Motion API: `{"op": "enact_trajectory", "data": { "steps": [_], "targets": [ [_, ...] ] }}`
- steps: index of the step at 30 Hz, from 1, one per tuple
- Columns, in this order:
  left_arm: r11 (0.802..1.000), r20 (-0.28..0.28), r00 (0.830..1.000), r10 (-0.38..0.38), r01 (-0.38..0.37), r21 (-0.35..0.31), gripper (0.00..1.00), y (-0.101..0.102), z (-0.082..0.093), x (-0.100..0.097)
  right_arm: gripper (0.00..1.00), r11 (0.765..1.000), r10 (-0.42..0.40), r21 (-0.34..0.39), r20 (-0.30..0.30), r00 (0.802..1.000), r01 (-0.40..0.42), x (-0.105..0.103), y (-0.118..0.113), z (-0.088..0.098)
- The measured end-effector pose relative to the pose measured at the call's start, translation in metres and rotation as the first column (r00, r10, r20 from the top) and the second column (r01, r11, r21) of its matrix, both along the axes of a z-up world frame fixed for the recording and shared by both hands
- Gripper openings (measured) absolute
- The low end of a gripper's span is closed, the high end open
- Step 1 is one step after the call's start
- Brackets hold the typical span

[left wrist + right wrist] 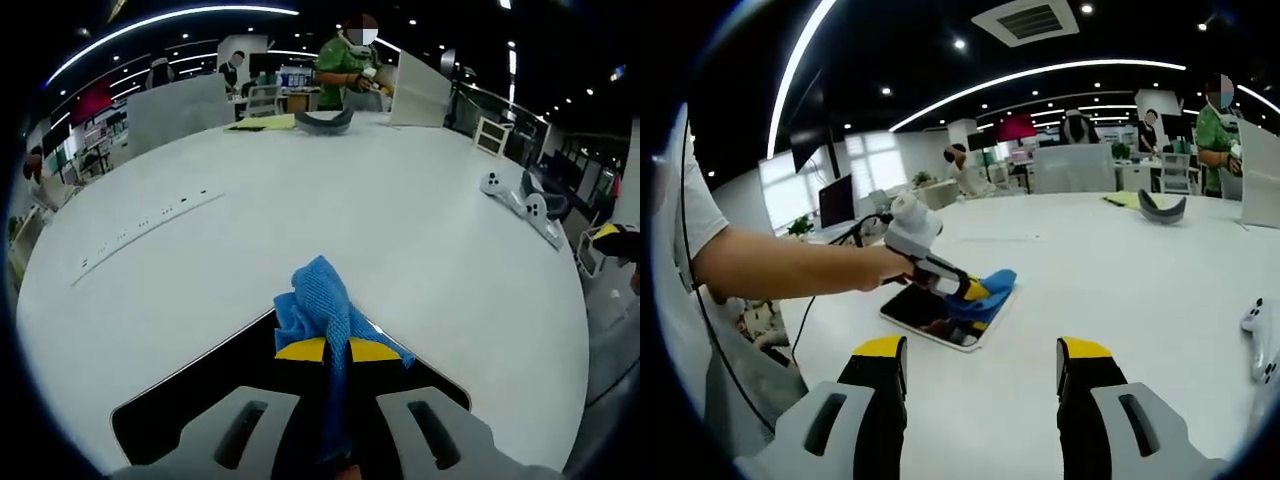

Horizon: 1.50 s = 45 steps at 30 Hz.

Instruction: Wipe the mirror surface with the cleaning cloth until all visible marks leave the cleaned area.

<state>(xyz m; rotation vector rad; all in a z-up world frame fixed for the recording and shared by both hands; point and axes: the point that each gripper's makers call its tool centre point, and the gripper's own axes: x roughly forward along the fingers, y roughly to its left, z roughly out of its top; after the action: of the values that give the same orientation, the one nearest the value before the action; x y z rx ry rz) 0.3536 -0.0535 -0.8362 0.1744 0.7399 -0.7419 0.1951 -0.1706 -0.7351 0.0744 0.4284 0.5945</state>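
The white worktop (1120, 290) carries the mirror (945, 312), which lies flat near its edge, directly under my left gripper (975, 292) and well ahead and to the left of my right gripper (980, 365). My left jaws are clamped on the blue cloth (318, 305), its bunched end pressed onto the dark glass (190, 395) near the mirror's far corner, so any wiping stroke belongs to the left hand. My right jaws hang open and empty above bare worktop. The cloth and jaws hide the glass beneath them, and I cannot make out any marks.
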Motion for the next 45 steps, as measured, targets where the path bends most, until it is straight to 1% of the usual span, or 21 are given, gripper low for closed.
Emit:
{"op": "enact_trajectory", "data": {
  "steps": [12,22,35,45],
  "targets": [
    [1.000,-0.007,1.000,-0.011,0.011,-0.013,0.04,0.000,-0.001,-0.014,0.59,1.000,0.007,0.002,0.005,1.000,-0.007,0.000,0.002,0.001],
    [1.000,-0.010,1.000,-0.019,0.019,-0.023,0.04,-0.001,-0.001,-0.032,0.59,1.000,0.013,0.005,0.014,1.000,-0.013,-0.002,0.005,0.004],
    [0.999,-0.016,1.000,-0.016,0.016,-0.036,0.04,-0.001,-0.004,-0.042,0.59,1.000,0.018,0.007,0.024,1.000,-0.018,-0.004,0.006,0.007],
    [0.999,-0.022,1.000,-0.019,0.018,-0.043,0.04,-0.004,-0.004,-0.054,0.59,1.000,0.014,0.010,0.026,1.000,-0.014,-0.005,0.006,0.008]
  ]
}}
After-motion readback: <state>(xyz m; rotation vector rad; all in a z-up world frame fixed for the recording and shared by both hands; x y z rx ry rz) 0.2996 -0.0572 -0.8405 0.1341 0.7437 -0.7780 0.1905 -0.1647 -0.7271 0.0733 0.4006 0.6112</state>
